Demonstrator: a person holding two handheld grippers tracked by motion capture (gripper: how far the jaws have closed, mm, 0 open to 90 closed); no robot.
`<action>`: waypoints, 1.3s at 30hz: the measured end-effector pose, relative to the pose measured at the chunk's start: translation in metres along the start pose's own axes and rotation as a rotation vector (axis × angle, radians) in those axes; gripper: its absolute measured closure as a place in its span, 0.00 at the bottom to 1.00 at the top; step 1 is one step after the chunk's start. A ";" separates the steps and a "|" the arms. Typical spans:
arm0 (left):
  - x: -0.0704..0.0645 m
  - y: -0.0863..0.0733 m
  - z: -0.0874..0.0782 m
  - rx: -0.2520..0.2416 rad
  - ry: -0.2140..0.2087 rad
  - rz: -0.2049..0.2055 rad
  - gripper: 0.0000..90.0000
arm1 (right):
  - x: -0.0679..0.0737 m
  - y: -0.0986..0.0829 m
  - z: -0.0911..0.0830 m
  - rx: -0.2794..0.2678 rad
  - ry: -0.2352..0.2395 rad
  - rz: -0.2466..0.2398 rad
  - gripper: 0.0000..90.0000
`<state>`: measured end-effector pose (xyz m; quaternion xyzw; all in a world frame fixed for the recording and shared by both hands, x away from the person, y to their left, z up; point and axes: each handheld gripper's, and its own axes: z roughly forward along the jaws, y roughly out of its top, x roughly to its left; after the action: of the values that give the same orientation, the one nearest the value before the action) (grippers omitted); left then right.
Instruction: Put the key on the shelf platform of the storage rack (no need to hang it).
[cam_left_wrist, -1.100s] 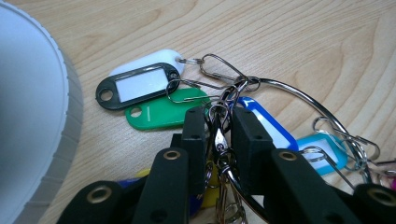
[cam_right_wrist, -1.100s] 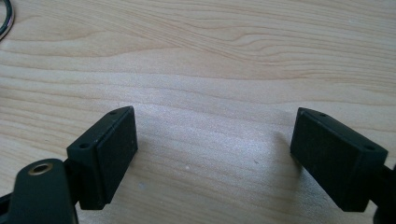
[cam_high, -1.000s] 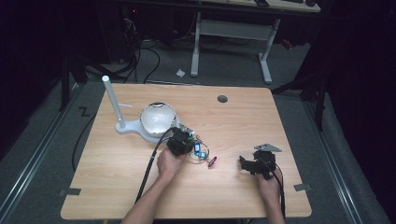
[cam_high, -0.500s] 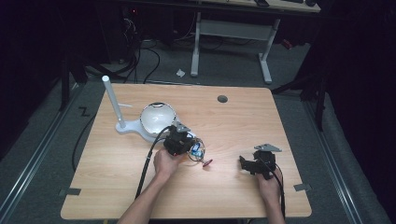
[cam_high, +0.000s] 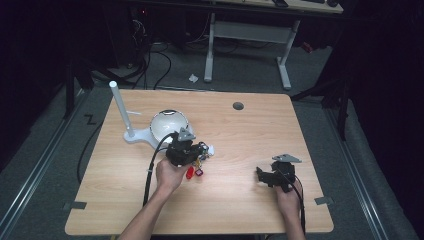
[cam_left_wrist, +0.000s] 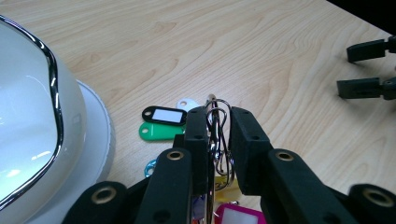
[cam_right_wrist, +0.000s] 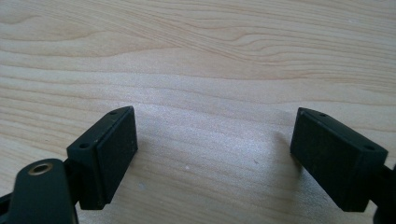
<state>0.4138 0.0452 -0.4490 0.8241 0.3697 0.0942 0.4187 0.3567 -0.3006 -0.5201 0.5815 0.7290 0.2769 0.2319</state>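
Between the left gripper's jaws sat a bunch of metal key rings, clamped tight from both sides, with plastic key tags hanging off them. A black tag and a green tag lay on the wood just ahead of the jaws, a white tag peeked out behind those, and a pink tag sat under the jaws at the bottom of the left gripper view. From the high view the whole bunch was on the table a bit left of the middle, just in front of the lamp, with a couple of red tags lying beside the person's left hand.

The lamp was right next to all that, a white dome with a chrome rim on a flat white base, and a white post stood up at the base's far left end. In the left gripper view the dome was close on the left, near the tags but not touching them as far as I could tell.

The right gripper was well apart, over on the right side of the table, jaws spread wide with nothing but bare wood between them. Its right hand came in from the bottom edge. You could also spot that gripper's jaws off in the far right of the left gripper view.
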 end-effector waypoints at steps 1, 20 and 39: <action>0.000 0.000 -0.002 0.000 0.000 0.004 0.86 | 0.000 0.000 0.000 0.000 0.000 0.000 0.17; 0.000 0.011 -0.057 -0.042 -0.024 0.022 0.87 | 0.000 0.000 0.000 0.000 0.000 0.000 0.16; 0.005 0.032 -0.105 -0.127 -0.025 0.037 0.87 | 0.000 0.000 0.000 0.000 0.000 0.000 0.16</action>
<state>0.3849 0.1017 -0.3589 0.8037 0.3426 0.1148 0.4728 0.3567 -0.3007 -0.5201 0.5814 0.7291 0.2768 0.2321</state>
